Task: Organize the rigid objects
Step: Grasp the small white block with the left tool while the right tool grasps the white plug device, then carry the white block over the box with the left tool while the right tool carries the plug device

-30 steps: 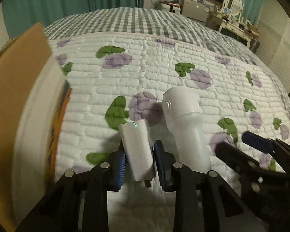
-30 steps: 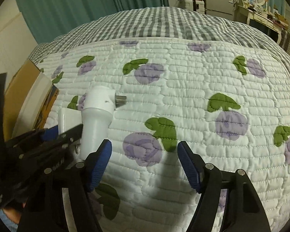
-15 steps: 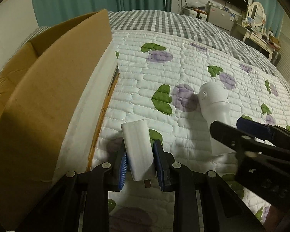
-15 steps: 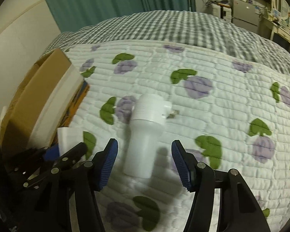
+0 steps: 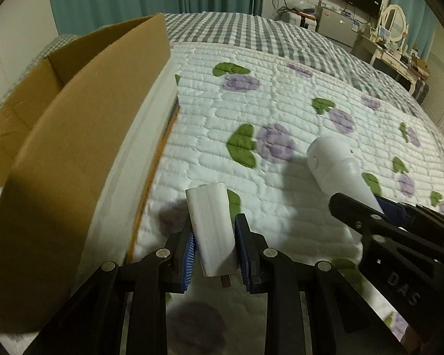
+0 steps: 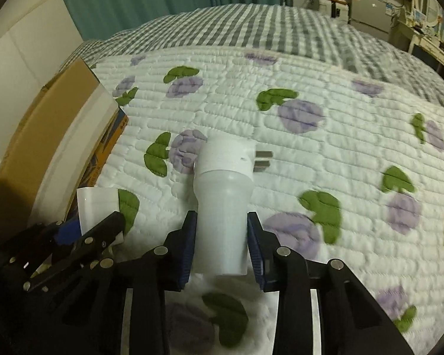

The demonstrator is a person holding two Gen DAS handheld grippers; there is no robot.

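My left gripper (image 5: 214, 247) is shut on a flat white charger block (image 5: 211, 230) with a metal prong at its near end, held above the quilt beside the cardboard box (image 5: 74, 136). My right gripper (image 6: 222, 247) is shut on a white cylindrical plug-in device (image 6: 223, 204) with two metal prongs on its head. That device also shows in the left wrist view (image 5: 334, 168), and the charger block shows in the right wrist view (image 6: 99, 207). The two grippers are side by side, left one nearer the box.
An open cardboard box with a white and orange side panel (image 6: 83, 148) stands at the left on the flowered white quilt (image 5: 281, 100). A grey checked blanket (image 6: 251, 26) covers the far bed. Furniture and a dresser (image 5: 393, 44) stand at the far right.
My right gripper has moved left over the white plug-in device and closed on it. My left gripper, still holding the charger block, has swung left toward the cardboard box.
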